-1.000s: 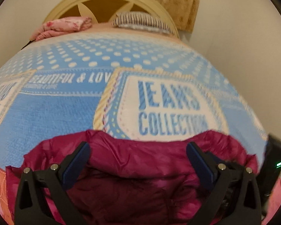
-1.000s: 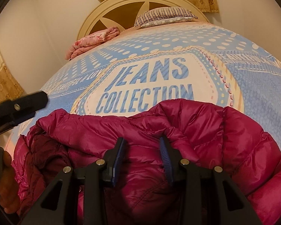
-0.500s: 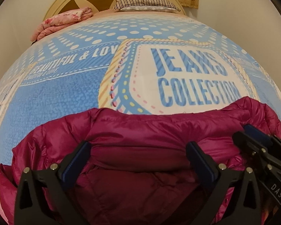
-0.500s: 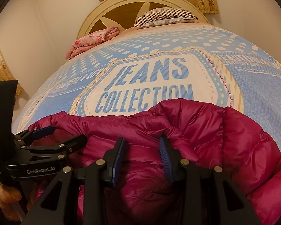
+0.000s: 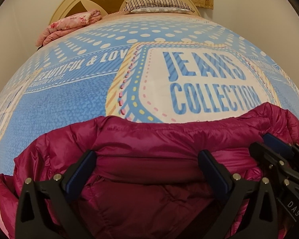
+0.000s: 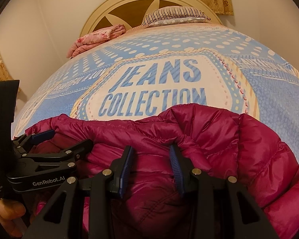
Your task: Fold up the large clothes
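magenta puffer jacket on the bed, both grippers at its near edge

a magenta puffer jacket (image 5: 169,139) lies bunched at the near end of a bed, on a blue bedspread (image 5: 69,107) printed "jeans collection". the left gripper (image 5: 147,162) stands with its jaws spread wide, the jacket's folded edge lying between them and neither pad pressing it. the right gripper (image 6: 150,157) has its jaws partly closed around a ridge of jacket fabric; i cannot tell if the pads pinch it. a hand (image 6: 8,213) holds the left gripper. far off, a striped pillow (image 6: 175,16) and a pink blanket (image 6: 97,37) sit by the headboard (image 6: 117,10).
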{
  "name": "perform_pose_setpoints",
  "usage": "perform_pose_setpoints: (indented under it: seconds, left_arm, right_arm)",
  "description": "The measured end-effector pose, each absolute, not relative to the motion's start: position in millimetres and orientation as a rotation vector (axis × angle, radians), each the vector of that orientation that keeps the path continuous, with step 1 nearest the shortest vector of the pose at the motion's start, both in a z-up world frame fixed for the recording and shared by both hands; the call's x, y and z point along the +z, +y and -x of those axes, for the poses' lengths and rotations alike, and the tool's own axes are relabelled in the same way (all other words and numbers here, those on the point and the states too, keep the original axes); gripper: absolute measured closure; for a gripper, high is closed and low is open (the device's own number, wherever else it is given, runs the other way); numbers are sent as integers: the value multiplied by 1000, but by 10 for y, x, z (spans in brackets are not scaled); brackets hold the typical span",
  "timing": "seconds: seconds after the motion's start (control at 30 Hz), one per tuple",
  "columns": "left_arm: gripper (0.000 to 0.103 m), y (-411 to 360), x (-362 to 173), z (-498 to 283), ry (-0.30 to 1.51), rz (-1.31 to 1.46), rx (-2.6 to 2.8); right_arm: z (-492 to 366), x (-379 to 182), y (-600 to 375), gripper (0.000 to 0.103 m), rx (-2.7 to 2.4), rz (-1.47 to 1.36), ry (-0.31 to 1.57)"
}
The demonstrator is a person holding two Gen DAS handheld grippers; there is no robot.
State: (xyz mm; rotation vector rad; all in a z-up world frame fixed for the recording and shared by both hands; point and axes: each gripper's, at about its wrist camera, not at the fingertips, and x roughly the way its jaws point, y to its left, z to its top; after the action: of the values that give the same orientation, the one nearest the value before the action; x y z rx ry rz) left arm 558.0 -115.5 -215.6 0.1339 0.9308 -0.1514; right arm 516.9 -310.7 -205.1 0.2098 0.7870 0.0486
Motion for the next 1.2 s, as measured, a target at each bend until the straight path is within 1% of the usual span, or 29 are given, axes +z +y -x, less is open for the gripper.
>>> perform_pose_setpoints:
  seconds: [1.2]
  left_arm:
    - [0,-1169,-2175,-5576,929,-146,-147]
  right_arm:
    - [-5200,-2074,-3041,63,53,-176,818]
